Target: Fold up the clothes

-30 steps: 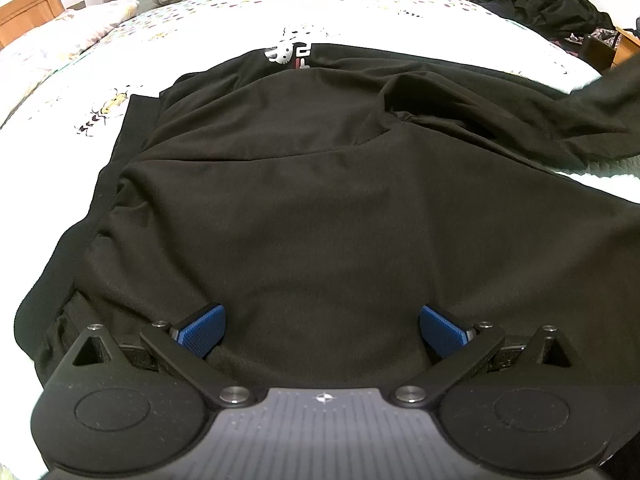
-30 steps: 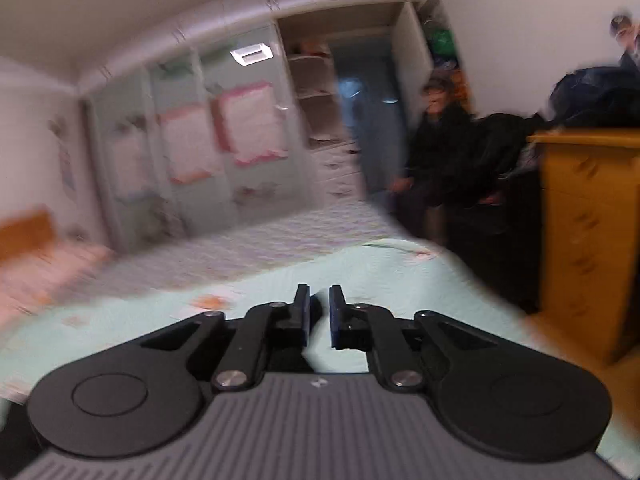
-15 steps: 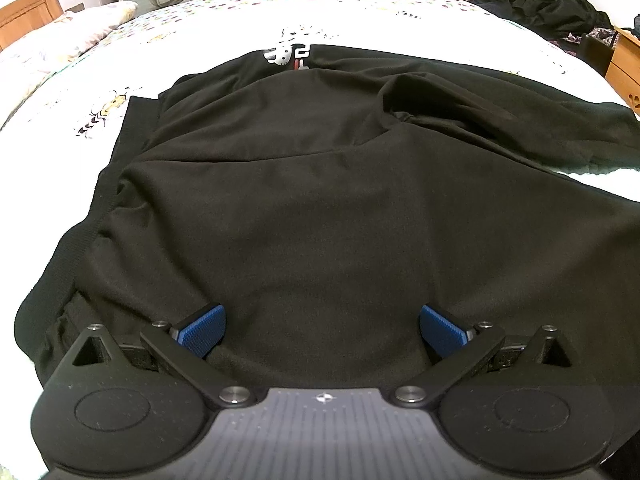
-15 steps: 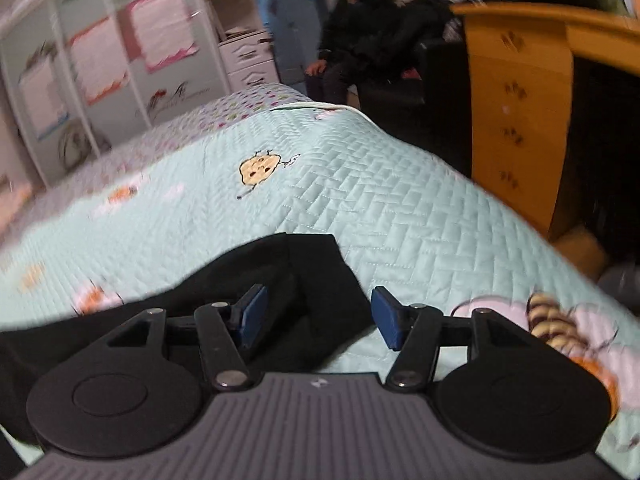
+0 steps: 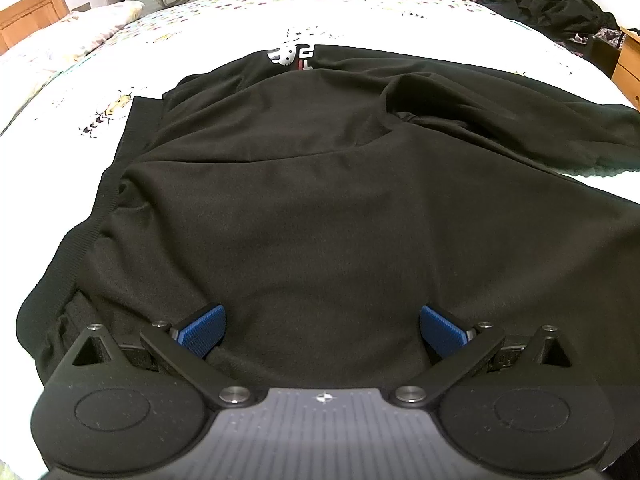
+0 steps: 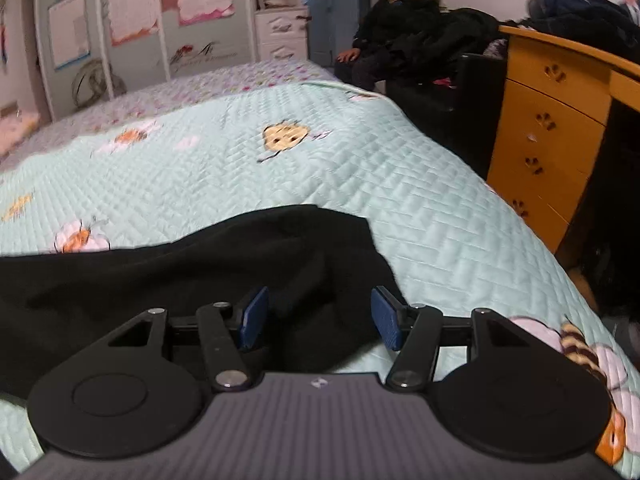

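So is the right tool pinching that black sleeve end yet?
Apart. In the right wrist view the right tool straddles the black sleeve end, its jaws closing, but both blue pads stand clear of the cloth between them.

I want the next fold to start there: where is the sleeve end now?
In the right wrist view the sleeve end lies on the mint quilt, between the closing right claw pads, untouched.
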Available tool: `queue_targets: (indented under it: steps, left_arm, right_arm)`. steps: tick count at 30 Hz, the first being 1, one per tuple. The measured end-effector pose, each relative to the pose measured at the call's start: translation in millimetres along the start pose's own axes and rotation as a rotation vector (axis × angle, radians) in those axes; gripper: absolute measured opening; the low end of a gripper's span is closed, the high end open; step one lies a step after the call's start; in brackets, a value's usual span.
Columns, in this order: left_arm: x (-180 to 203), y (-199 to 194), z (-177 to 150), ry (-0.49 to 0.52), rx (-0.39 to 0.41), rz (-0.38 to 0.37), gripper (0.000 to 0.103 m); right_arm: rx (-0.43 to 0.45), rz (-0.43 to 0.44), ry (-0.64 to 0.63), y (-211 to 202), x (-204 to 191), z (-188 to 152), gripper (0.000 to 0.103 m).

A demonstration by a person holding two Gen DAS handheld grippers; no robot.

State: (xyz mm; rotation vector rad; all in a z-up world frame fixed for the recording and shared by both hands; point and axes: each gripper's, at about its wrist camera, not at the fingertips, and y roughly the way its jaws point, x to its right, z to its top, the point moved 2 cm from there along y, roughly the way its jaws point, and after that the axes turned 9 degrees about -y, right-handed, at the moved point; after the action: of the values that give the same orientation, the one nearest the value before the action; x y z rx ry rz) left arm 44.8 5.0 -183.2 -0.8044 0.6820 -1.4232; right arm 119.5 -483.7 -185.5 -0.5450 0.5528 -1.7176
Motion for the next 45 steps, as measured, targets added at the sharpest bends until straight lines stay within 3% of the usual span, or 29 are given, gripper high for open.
queue_targets:
  steps: [1,4,5,7,14,17,19,20,21,23,27,29,33,38,42,45]
  left_arm:
    - [-0.1,-0.1,-0.1,0.0,0.0,0.0,0.103]
    - [-0.4,-0.1,0.3,0.0,-0.001,-0.001,0.103]
    - [-0.5,0.0,0.5,0.0,-0.002,-0.001,0.103]
    - [-0.7,0.1,0.8,0.0,-0.003,-0.002,0.103]
    - [-1.8,0.0,0.5,0.001,-0.001,-0.006,0.103]
    - [-0.6,0.5,0.8,0.001,-0.003,-0.001,0.103]
    - [0.0,0.6,0.9,0.001,-0.004,0.002,0.103]
    - [0.4,0.6,1.0,0.0,-0.005,0.003,0.103]
    - [0.8,0.7,1.0,0.0,-0.005,0.005,0.103]
    - [1.7,0.8,1.3,0.0,-0.007,0.008,0.103]
    - [1.0,0.6,2.5,0.0,-0.015,0.004,0.103]
    - [0.0,0.0,2.3,0.004,-0.017,-0.001,0.103]
    - [-1.2,-0.7,0.8,0.016,-0.007,-0.012,0.103]
    - [3.4,-9.1,3.0,0.055,0.011,-0.023,0.102]
    - [5.7,-20.4,10.5,0.021,0.027,-0.084,0.102]
    - [8.6,-22.9,15.4,-0.012,0.028,-0.125,0.102]
  right_arm:
    - [-0.013,0.002,-0.013,4.5,-2.9,0.7,0.051]
    - [-0.05,0.013,-0.044,16.1,-10.6,1.6,0.017]
    - [-0.061,0.027,-0.043,16.6,-11.7,-0.3,0.001]
    - [-0.06,0.027,-0.06,12.5,-14.2,-4.2,0.0]
    - [-0.117,-0.02,-0.057,-14.9,3.5,-24.1,0.001]
    - [-0.092,0.108,0.03,-22.9,4.8,-15.5,0.006]
    - [-0.063,0.163,0.02,-27.9,-9.7,-2.2,0.011]
    - [-0.04,0.203,-0.001,-30.4,-20.9,5.5,0.017]
    - [-0.019,0.245,-0.022,-32.1,-33.0,12.8,0.03]
    - [0.002,0.313,-0.07,-30.0,-60.4,24.3,0.047]
    - [-0.084,0.371,-0.111,-5.7,-98.7,28.8,0.048]
    - [-0.211,0.379,-0.137,4.8,-106.2,19.2,0.048]
    - [-0.299,0.416,-0.221,-14.0,-110.2,-1.6,0.048]
    - [-0.212,0.401,-0.086,-44.8,-88.4,-9.8,0.048]
    - [-0.116,0.375,0.052,-53.3,-71.6,-5.2,0.052]
    - [-0.062,0.48,-0.013,-63.3,-98.2,3.7,0.052]
